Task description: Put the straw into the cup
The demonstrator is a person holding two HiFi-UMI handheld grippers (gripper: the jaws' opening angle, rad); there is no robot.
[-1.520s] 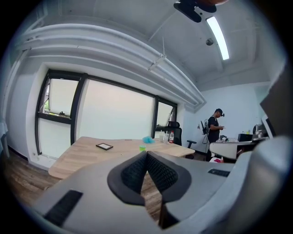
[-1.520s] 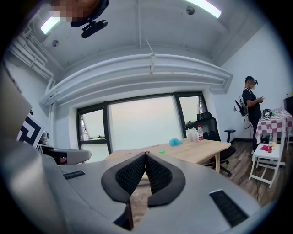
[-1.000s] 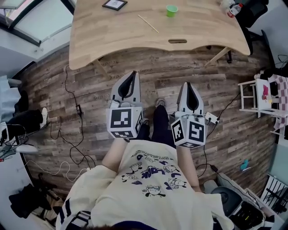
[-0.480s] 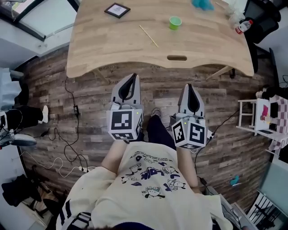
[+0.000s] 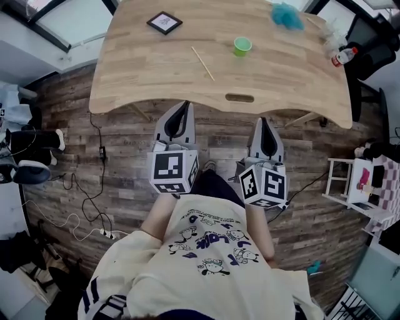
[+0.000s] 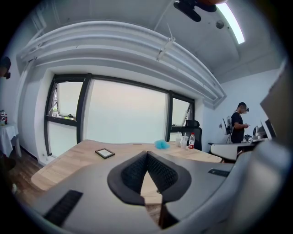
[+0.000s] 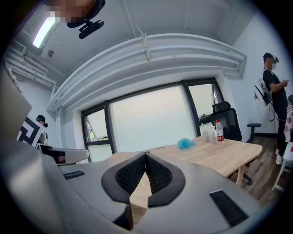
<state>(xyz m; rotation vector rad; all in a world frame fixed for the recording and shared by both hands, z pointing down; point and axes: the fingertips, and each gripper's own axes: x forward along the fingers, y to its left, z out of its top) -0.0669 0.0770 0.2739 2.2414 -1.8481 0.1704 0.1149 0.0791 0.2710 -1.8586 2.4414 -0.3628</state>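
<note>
A thin pale straw (image 5: pixel 202 63) lies flat on the wooden table (image 5: pixel 137 75), left of a small green cup (image 5: pixel 242 45) that stands upright. Both grippers are held in front of the person's body, over the floor and short of the table's near edge. My left gripper (image 5: pixel 182 104) is shut with nothing in it, its tip near the table edge. My right gripper (image 5: pixel 263 120) is also shut and empty. In the left gripper view (image 6: pixel 147 153) and the right gripper view (image 7: pixel 146 153) the jaws meet at their tips, pointing across the tabletop.
A black picture frame (image 5: pixel 165 22) lies at the table's far left, a blue fluffy object (image 5: pixel 287 14) at the far right, a bottle (image 5: pixel 342 56) by the right edge. Cables (image 5: pixel 94 181) run over the wooden floor. A person (image 6: pixel 238 128) stands beyond the table.
The table has slid lower in the head view, so more of its top shows and it is closer to the grippers. Both grippers stay shut in the same pose.
</note>
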